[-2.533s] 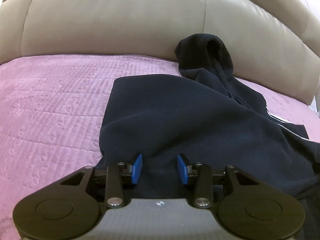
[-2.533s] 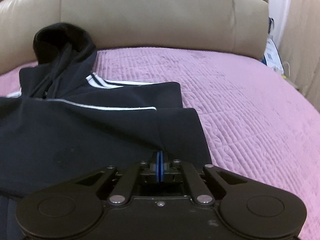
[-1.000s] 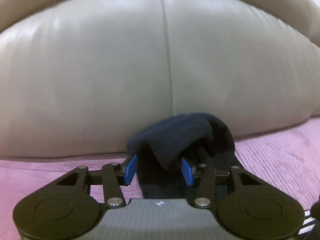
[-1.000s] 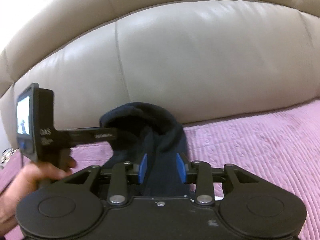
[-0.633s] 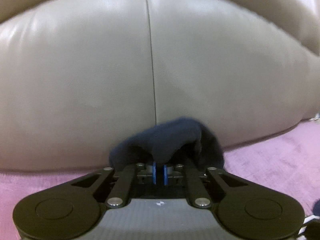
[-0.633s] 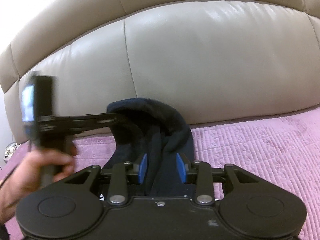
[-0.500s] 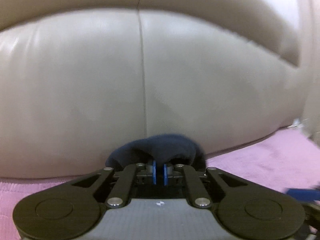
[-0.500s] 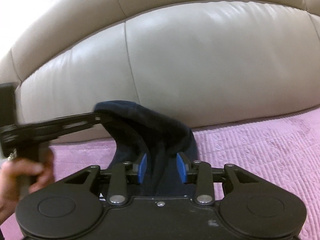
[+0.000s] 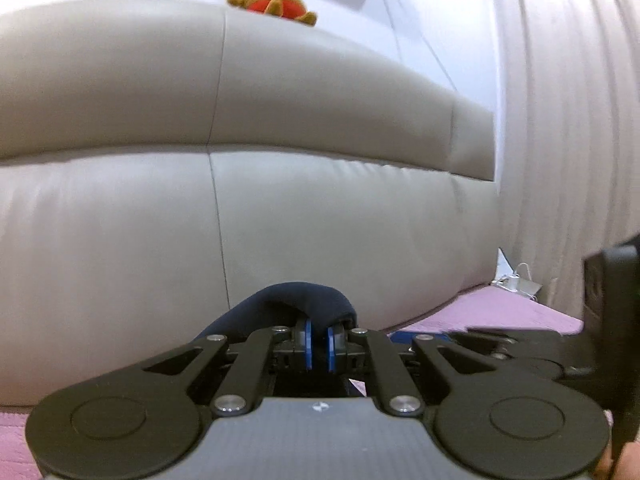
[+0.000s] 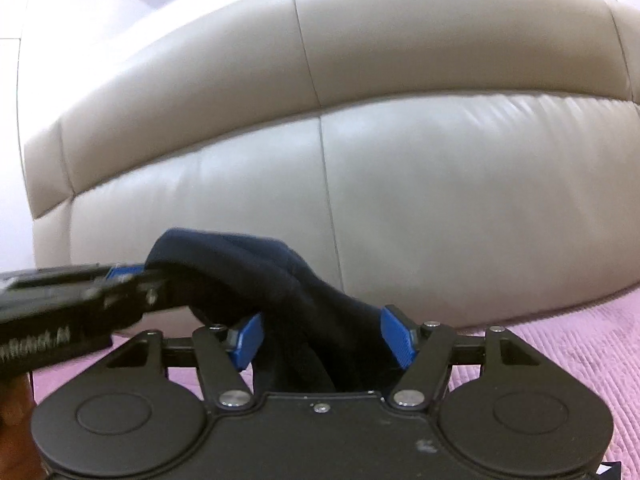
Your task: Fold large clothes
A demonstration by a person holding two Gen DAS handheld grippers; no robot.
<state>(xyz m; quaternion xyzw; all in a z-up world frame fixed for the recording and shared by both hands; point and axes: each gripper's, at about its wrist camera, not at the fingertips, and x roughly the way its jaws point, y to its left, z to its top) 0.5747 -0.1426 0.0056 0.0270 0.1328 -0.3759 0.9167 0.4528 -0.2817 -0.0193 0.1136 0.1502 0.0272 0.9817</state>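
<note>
Right now my left tool is clamped on a fold of the navy hoodie, its blue pads nearly together with dark cloth squeezed between them. From the right wrist view, that raised fold runs as a ridge from the left tool's tip at upper left down towards the right tool, whose blue pads stand wide apart either side of the cloth without gripping it. Most of the garment is out of frame, so I cannot tell its overall long axis. White lettering on the left tool's body in the right wrist view is too blurred to read. Only the left wrist view shows pleated curtains and a white cable beside the purple quilted bedspread. Both views catch a brown plush toy atop the beige leather headboard.
</note>
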